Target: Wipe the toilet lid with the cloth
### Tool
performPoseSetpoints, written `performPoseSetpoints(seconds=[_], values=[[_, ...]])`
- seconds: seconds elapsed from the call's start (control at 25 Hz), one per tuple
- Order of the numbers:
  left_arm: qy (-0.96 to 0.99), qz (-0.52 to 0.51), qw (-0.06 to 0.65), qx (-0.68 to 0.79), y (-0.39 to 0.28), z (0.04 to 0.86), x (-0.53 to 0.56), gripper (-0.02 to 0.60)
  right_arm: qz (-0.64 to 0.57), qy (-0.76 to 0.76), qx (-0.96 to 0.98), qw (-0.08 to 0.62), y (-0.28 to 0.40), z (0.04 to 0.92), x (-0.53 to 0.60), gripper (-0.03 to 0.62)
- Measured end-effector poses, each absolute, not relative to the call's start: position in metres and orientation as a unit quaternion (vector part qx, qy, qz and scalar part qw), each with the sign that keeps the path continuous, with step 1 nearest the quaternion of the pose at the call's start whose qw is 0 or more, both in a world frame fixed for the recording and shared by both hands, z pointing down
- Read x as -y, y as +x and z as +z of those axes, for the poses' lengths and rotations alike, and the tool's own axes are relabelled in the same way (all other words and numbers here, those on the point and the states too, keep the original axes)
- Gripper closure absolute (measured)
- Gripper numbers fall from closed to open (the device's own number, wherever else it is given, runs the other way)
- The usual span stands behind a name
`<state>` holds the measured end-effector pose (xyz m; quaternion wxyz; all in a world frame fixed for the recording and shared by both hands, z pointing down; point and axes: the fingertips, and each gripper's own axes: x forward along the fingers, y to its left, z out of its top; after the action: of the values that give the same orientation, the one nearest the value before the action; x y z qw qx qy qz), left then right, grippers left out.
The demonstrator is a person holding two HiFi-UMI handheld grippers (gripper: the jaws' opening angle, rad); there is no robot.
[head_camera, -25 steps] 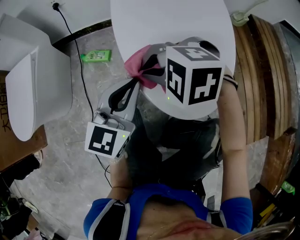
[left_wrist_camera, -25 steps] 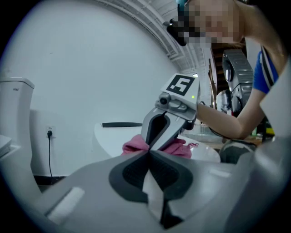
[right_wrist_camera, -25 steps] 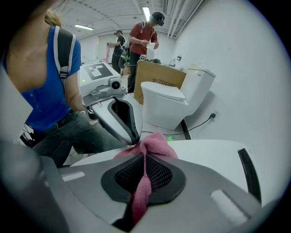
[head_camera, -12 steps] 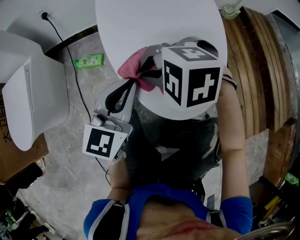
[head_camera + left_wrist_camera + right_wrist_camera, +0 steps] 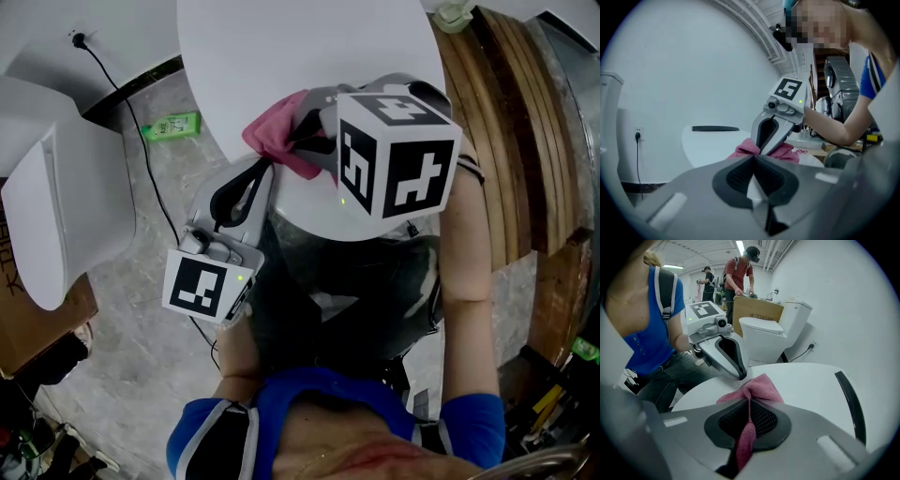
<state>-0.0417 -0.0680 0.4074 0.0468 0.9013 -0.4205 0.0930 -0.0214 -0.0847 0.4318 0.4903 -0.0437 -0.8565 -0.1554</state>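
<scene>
Slid right: right gripper (image 5: pixel 749 401) fingers pinch cloth (image 5: pixel 757 385) on toilet lid (image 5: pixel 806 390).
My left gripper (image 5: pixel 752 159) fingers closed, empty; I'd press flat.

Left tongs (image 5: pixel 753 161): jaws together, nothing between.
Right tongs (image 5: pixel 764 144): tips closed on cloth (image 5: pixel 746 148).
Cloth: pink, bunched on white toilet lid (image 5: pixel 705 145).

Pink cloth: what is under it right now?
The white toilet lid lies under the pink cloth, pinched in the right gripper. The lid surface beneath the cloth is covered from view.
</scene>
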Motion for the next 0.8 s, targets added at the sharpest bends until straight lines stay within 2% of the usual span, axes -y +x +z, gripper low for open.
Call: performPoseSetpoints(seconds=[0.8], values=[[0.894,0.114,0.031,0.433,-0.037,0.410,0.076,0.578,-0.138,-0.019,0.854,0.502,0.012,0.433,0.089,0.582]])
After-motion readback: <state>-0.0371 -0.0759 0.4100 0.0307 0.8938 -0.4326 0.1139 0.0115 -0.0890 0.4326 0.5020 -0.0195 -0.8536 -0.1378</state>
